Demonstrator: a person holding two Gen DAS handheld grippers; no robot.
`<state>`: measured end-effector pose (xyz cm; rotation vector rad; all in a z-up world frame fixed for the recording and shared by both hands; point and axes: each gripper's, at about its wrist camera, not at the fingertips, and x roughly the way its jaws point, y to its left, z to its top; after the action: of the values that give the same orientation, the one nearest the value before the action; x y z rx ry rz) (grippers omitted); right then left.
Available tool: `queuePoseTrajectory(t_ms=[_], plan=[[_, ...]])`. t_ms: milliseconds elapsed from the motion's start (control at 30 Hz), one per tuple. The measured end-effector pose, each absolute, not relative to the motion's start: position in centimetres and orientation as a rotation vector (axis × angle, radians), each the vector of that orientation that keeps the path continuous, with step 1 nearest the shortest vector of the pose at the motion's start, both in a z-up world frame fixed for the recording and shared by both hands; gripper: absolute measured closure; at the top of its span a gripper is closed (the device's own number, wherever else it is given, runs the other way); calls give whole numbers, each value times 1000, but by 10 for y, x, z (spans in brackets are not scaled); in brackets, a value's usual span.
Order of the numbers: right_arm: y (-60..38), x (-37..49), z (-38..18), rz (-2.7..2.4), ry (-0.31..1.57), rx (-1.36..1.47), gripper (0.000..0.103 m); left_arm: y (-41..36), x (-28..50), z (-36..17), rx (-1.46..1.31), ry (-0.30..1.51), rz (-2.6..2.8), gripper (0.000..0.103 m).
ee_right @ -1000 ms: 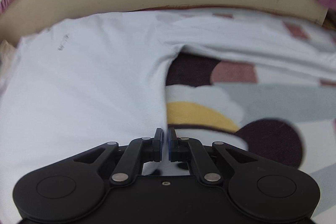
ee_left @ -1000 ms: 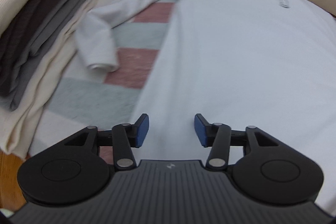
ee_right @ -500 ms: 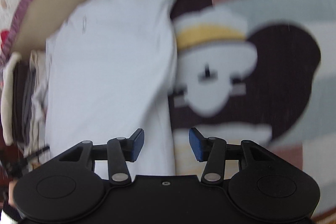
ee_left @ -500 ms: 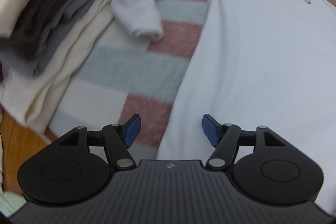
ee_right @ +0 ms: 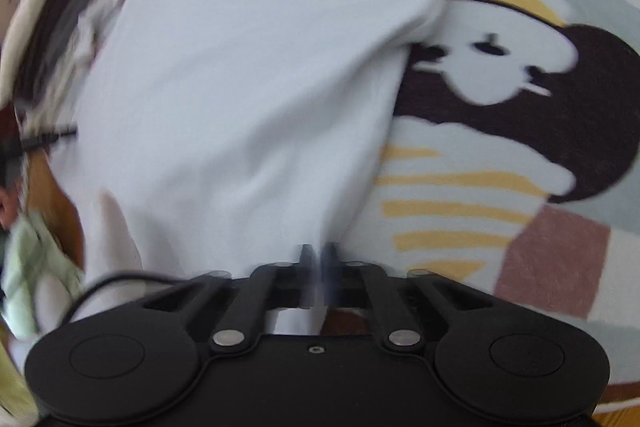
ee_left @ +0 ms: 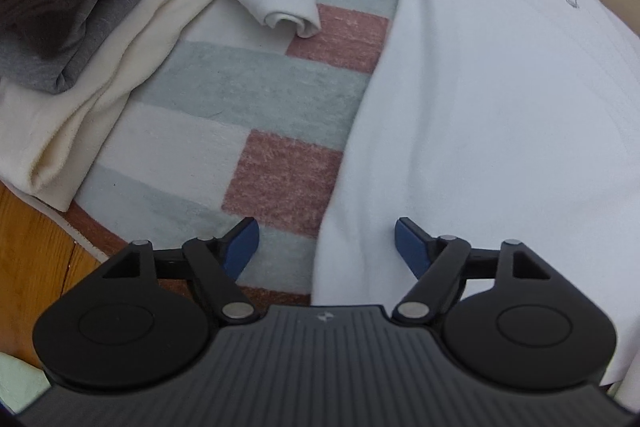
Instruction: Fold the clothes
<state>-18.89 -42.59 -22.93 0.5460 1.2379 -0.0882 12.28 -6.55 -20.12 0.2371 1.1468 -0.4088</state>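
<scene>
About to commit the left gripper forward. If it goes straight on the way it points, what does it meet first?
Most likely the left side edge of the white shirt, which lies just ahead between the open fingers of the left gripper, on the patterned blanket. Height above the cloth is unclear.

A patterned blanket covers the surface, with wooden floor at its edge.
</scene>
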Motion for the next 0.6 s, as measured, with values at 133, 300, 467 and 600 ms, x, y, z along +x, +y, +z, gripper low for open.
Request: queuePoseTrajectory(t_ms=[133, 300, 467, 600], plan=[[-413, -184, -210, -85, 1215, 413, 98, -81, 107, -186, 275, 1114, -585, 101], [-414, -203, -172, -73, 1203, 342, 99, -76, 90, -136, 251, 1002, -562, 101], [-410, -208, -192, -136, 1288, 284, 99, -64, 94, -162, 260, 1068, -410, 99], [-409, -212, -203, -125, 1348, 264, 98, -53, 98, -185, 231, 1182, -361, 94]])
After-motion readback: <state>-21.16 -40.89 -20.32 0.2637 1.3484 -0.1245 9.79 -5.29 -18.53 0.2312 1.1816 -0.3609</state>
